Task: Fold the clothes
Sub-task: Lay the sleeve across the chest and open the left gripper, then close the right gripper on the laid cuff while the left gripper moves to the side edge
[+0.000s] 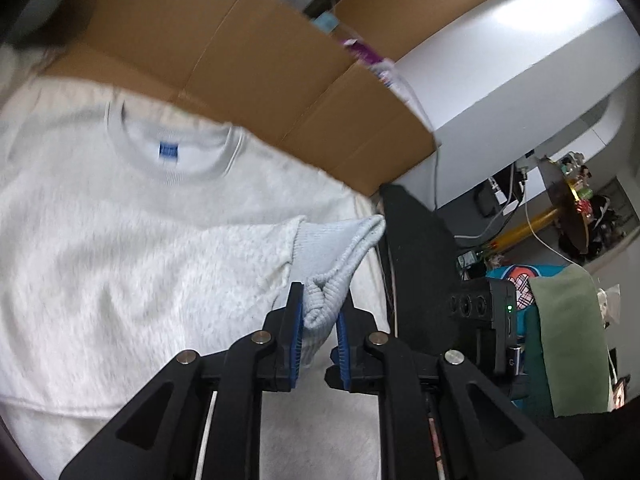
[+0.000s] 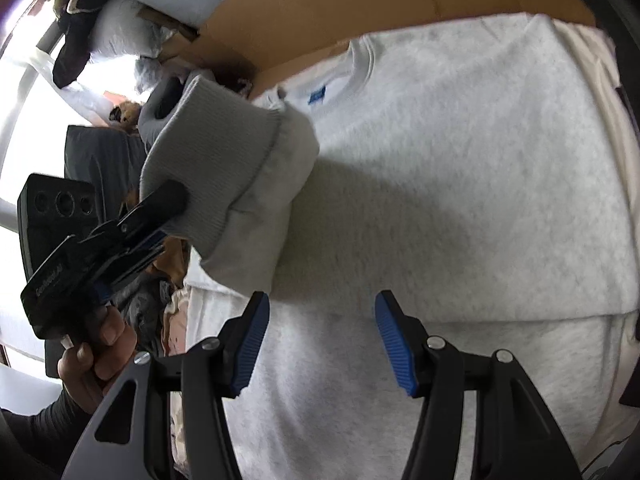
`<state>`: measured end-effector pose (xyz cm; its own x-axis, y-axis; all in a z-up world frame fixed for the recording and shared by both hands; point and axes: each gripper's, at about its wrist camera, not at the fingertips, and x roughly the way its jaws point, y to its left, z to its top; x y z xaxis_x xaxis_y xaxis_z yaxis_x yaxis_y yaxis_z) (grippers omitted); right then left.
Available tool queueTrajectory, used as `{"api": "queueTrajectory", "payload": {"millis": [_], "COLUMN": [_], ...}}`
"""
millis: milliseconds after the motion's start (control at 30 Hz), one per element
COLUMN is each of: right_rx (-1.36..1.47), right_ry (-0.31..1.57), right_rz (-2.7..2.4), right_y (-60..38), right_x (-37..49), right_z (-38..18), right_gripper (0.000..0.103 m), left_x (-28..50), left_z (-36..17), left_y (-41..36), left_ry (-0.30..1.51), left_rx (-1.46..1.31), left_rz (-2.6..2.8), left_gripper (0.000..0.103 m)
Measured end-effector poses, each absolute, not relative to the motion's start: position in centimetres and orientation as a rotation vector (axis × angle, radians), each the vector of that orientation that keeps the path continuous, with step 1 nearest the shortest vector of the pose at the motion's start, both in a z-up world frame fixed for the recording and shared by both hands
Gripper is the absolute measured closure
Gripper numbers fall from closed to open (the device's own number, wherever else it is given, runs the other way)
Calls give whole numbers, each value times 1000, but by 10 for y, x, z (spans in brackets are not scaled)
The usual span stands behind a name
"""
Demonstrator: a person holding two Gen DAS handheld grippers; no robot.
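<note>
1. While the sweatshirt [image 1: 132,240] lies face up and flat on the pale-covered surface, collar towards the cardboard sheet [image 1: 256,52] behind it, I judge the fold barely begun: the body is spread out and I see no crease set in it.
2. The one step under way is the sleeve. My left tool [image 1: 320,320] is clamped on the ribbed cuff [image 1: 332,276], blue pads nearly together with the knit bunched between them.
3. In the right wrist view that cuff [image 2: 212,160] hangs lifted above the garment's edge, the sleeve drooping from it onto the chest, not yet laid down.
4. My right tool [image 2: 320,336] stands about half apart and holds nothing; its pads hover over the lower part of the sweatshirt [image 2: 460,184] without, as far as I can tell, touching it.
5. Left to do, by my estimate: lay this sleeve across the chest, bring the other sleeve in, then fold the body. I cannot see the far sleeve clearly, so I cannot say how it lies.
6. A person's hand [image 2: 92,344] grips the left tool's handle at the edge of the right view.
</note>
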<state>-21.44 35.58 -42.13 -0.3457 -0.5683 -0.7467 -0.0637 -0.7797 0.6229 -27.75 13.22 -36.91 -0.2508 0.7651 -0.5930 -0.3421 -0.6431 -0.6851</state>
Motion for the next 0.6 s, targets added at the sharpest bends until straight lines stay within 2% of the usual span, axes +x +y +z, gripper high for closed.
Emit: {"api": "queueTrajectory", "payload": {"millis": [233,333,433,467,500,600], "right_rx": [1596,1593,1588,1584,1578,1562], "right_ry": [-835,-831,-832,-836,-839,-850], "right_rz": [-2150,-2144,-2135,-2132,-2132,-2133], "right_y": [352,351,351,351,351,354], "right_x": [-216,-217,-218,-217,-218,-218], "right_z": [-438,-441,-442,-442,-442,-442], "right_gripper": [48,42,38,36,35,32], "left_x": [-268,-263,-261,-260,-259,-256], "left_z": [-396,-397,-395,-395,-392,-380], "left_y": [140,144,149,150,151,152], "left_ry": [-559,-556,-578,-590,-597,-602], "left_rx": [-1383,-1378,-1377,-1374,-1361,-1320], "left_rz": [1910,1911,1872,1855,1848,1833], "left_gripper": [87,86,66,48,36,33]}}
